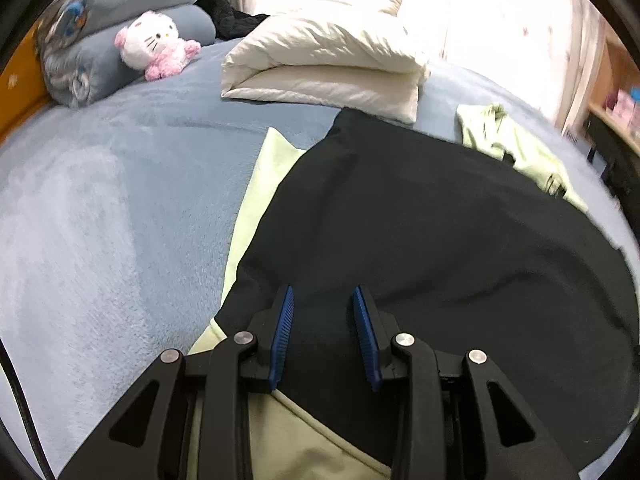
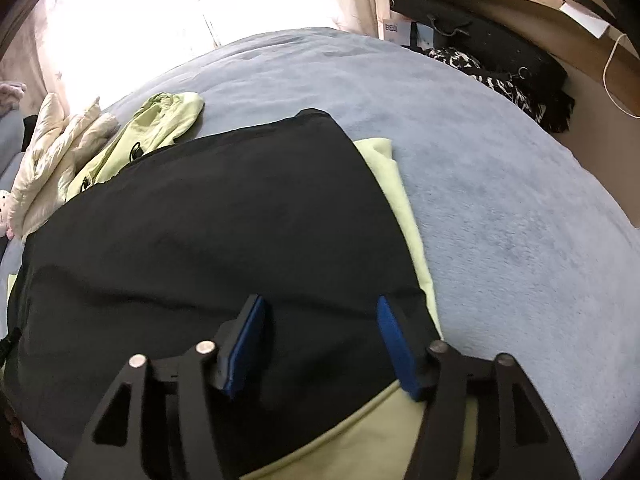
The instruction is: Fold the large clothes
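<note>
1. Two garments are in play: a large black garment [image 1: 420, 220] lies spread over a pale green garment [image 1: 256, 200] on the blue-covered bed [image 1: 100, 220]. The green one shows as a strip along both side edges of the black one and again at the near edge under the tools.

2. Left gripper [image 1: 325, 336]: its jaws stand partly apart over the near edge of the black cloth. The fabric passes between the blue pads [image 1: 282, 340], but I cannot tell whether they press on it; no bunching or lifted fold shows.

3. Right gripper [image 2: 320, 344]: its jaws are spread wide, with clear gaps to the cloth beneath. Nothing is pinched.

4. Judged step: both tools sit at the near hem of the black garment, one toward each side, so this looks like the moment around laying or releasing a fold, with the cloth lying mostly flat.

5. Next move, as a judgement: whichever edge is to be folded next needs both layers or only the black one chosen deliberately. The green cloth lies directly under the hem, so a deep pinch could pick up both.

6. Nearby and apart from the work: a folded white quilt [image 1: 328, 68], a crumpled green item [image 1: 516, 148], and a pink-and-white plush toy [image 1: 156, 44] against grey-blue bedding.
</note>
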